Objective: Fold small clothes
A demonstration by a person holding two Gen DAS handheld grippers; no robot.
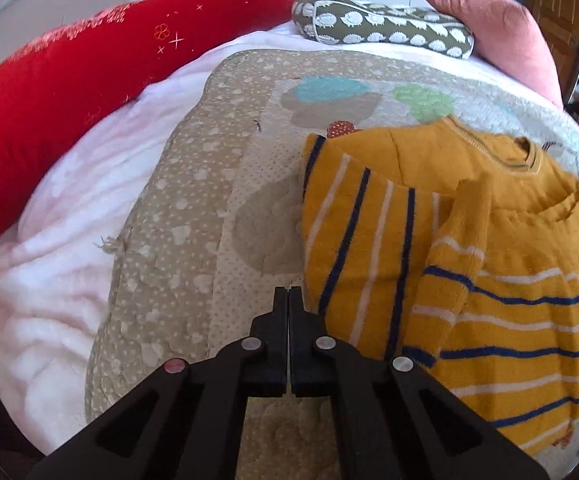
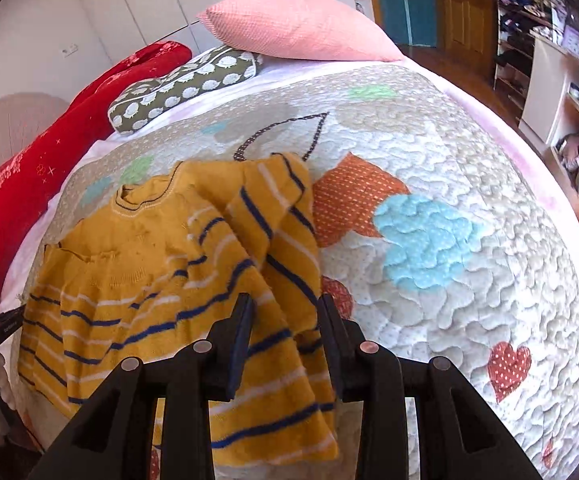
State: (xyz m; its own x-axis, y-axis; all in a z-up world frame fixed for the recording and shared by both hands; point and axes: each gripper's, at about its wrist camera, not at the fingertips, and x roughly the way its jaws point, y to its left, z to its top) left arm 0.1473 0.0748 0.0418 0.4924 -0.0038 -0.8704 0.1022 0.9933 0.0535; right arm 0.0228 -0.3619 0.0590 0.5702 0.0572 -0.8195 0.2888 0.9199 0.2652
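A small mustard-yellow sweater (image 1: 489, 248) with navy and white stripes lies on the quilted bedspread (image 1: 209, 208), both sleeves folded in over its body. It also shows in the right wrist view (image 2: 161, 272). My left gripper (image 1: 288, 292) is shut and empty, over the quilt just left of the sweater's left edge. My right gripper (image 2: 285, 304) is open, its jaws either side of the folded right sleeve (image 2: 285, 248) near the sweater's lower right, not closed on it.
A red bolster (image 1: 69, 92), a green patterned cushion (image 1: 385, 26) and a pink pillow (image 2: 297, 28) lie at the head of the bed. A pink blanket (image 1: 49, 264) edges the quilt (image 2: 469, 240). Shelves and a wooden door (image 2: 465, 4) stand at the right.
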